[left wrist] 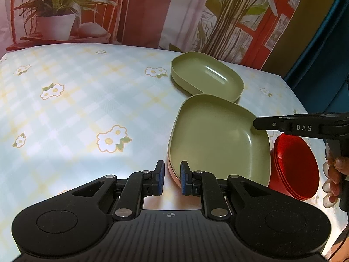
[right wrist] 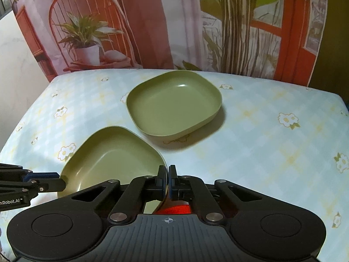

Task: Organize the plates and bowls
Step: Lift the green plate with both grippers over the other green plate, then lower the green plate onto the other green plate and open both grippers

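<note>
A green plate (left wrist: 216, 139) lies on top of a pink plate (left wrist: 172, 172) at the table's near right; it also shows in the right wrist view (right wrist: 113, 155). My right gripper (right wrist: 167, 181) is shut on that green plate's right rim; it also shows in the left wrist view (left wrist: 259, 123). My left gripper (left wrist: 172, 178) is open, its fingers astride the near left edge of the two stacked plates. A second green plate (left wrist: 205, 74) (right wrist: 174, 102) sits alone farther back. Stacked red bowls (left wrist: 294, 166) stand right of the plates.
The table carries a pale blue checked cloth with flowers (left wrist: 87, 109). A printed backdrop (right wrist: 152, 21) of a chair, plants and a window hangs behind the far edge. The table's right edge (left wrist: 305, 100) lies close to the red bowls.
</note>
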The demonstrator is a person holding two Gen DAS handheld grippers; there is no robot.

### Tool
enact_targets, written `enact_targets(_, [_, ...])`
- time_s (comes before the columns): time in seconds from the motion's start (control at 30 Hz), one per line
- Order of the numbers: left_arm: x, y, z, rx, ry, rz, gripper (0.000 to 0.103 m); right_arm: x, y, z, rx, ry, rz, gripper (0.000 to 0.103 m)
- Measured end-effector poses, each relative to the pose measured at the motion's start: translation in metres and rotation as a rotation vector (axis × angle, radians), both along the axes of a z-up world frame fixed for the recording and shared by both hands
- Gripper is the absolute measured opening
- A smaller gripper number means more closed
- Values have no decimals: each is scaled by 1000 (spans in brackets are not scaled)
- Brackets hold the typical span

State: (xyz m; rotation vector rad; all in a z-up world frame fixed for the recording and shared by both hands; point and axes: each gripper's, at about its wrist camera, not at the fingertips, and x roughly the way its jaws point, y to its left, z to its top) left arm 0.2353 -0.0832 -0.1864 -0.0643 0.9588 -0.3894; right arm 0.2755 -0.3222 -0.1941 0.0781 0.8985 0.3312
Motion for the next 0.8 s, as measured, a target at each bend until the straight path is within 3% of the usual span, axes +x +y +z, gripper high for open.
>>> enact_targets(0.37, [1,0,5,-6,-14,9,16,4,0,-5,14,21,1,3])
enact_targets(0.5, [3,-1,15,-9,-40,3,16,2,-1,-1,39,18,-8,12])
enact_targets(0.8, [15,-5,41,-8,-101,-9,16,7,-13,15,60,-25,-27,17])
